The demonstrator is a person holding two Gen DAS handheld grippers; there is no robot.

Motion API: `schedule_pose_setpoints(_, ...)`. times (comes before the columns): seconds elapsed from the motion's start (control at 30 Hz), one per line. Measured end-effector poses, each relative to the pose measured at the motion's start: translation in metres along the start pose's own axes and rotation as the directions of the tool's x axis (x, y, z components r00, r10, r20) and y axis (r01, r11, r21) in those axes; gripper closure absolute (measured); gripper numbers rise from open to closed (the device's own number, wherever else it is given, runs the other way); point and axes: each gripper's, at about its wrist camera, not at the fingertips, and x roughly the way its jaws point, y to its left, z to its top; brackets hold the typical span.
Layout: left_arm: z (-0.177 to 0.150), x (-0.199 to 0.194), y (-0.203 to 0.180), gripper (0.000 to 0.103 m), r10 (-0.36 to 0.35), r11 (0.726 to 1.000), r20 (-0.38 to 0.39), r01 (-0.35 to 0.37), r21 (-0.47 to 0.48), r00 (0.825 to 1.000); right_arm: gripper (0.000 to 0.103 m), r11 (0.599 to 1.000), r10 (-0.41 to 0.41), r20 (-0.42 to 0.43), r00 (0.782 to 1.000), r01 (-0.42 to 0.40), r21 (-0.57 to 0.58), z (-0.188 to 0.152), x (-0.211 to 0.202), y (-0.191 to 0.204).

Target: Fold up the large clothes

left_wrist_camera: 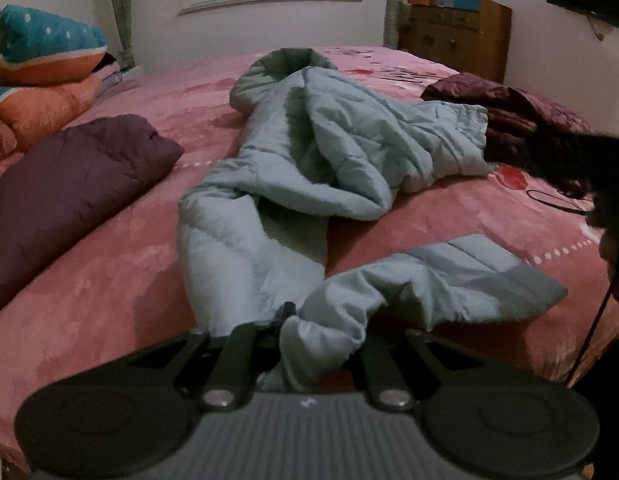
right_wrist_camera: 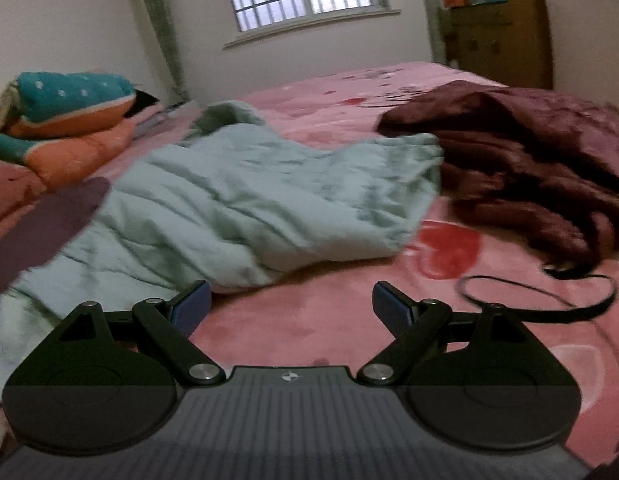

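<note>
A pale blue-green padded coat [left_wrist_camera: 309, 152] lies crumpled along the pink bed [left_wrist_camera: 109, 272], hood toward the window. My left gripper [left_wrist_camera: 305, 344] is shut on a bunched corner of the coat's near end, and the fabric hides its fingertips. One loose flap spreads to the right of that grip. In the right wrist view the same coat [right_wrist_camera: 245, 200] lies ahead and to the left. My right gripper [right_wrist_camera: 291, 306] stands open just above the pink bed [right_wrist_camera: 309, 320], with nothing between its blue pads [right_wrist_camera: 193, 306], its left finger close to the coat's edge.
A folded dark purple garment [left_wrist_camera: 69, 176] lies left of the coat. A maroon coat [right_wrist_camera: 541, 160] is heaped at the right, with a thin black strap loop [right_wrist_camera: 537, 296] near it. Orange and teal bedding [left_wrist_camera: 41, 60] is stacked at far left. A wooden dresser [left_wrist_camera: 461, 36] stands by the far wall.
</note>
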Motion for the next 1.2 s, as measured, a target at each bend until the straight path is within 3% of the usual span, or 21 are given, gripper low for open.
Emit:
schedule_pose_setpoints(0.4, -0.013, 0.009, 0.022, 0.096, -0.051, 0.997, 0.000, 0.051, -0.064, 0.999, 0.000, 0.988, 0.052, 0.010, 0.999, -0.050, -0.144, 0.049, 0.083, 0.105)
schedule_pose_setpoints(0.53, -0.014, 0.012, 0.026, 0.096, -0.069, 0.995, 0.003, 0.069, -0.070, 0.998, 0.000, 0.977, -0.027, 0.006, 1.000, 0.028, -0.211, 0.059, 0.121, 0.134)
schedule_pose_setpoints(0.63, -0.014, 0.014, 0.031, 0.096, -0.083, 0.993, 0.007, 0.084, -0.082, 0.997, 0.002, 0.978, -0.063, -0.044, 0.997, 0.052, -0.201, 0.058, 0.152, 0.139)
schedule_pose_setpoints(0.67, -0.014, 0.013, 0.032, 0.096, -0.085, 0.993, 0.009, 0.086, -0.084, 0.996, 0.013, 0.980, -0.070, -0.059, 0.996, 0.057, -0.191, 0.056, 0.158, 0.137)
schedule_pose_setpoints(0.7, -0.014, 0.014, 0.033, 0.096, -0.088, 0.992, 0.010, 0.088, -0.086, 0.996, 0.034, 0.981, -0.083, -0.073, 0.994, 0.069, -0.182, 0.053, 0.164, 0.135)
schedule_pose_setpoints(0.8, -0.015, 0.013, 0.037, 0.096, -0.094, 0.991, 0.014, 0.095, -0.096, 0.995, 0.064, 0.981, -0.123, -0.091, 0.988, 0.107, -0.159, 0.047, 0.173, 0.126)
schedule_pose_setpoints(0.97, -0.015, 0.008, 0.038, 0.096, -0.088, 0.990, 0.026, 0.090, -0.107, 0.996, 0.082, 0.983, -0.166, -0.058, 0.984, 0.160, -0.093, 0.046, 0.157, 0.094)
schedule_pose_setpoints(1.2, -0.015, -0.006, 0.036, 0.096, -0.062, 0.994, 0.051, 0.067, -0.092, 0.997, 0.087, 0.972, -0.234, -0.013, 0.972, 0.234, -0.031, 0.037, 0.108, 0.051)
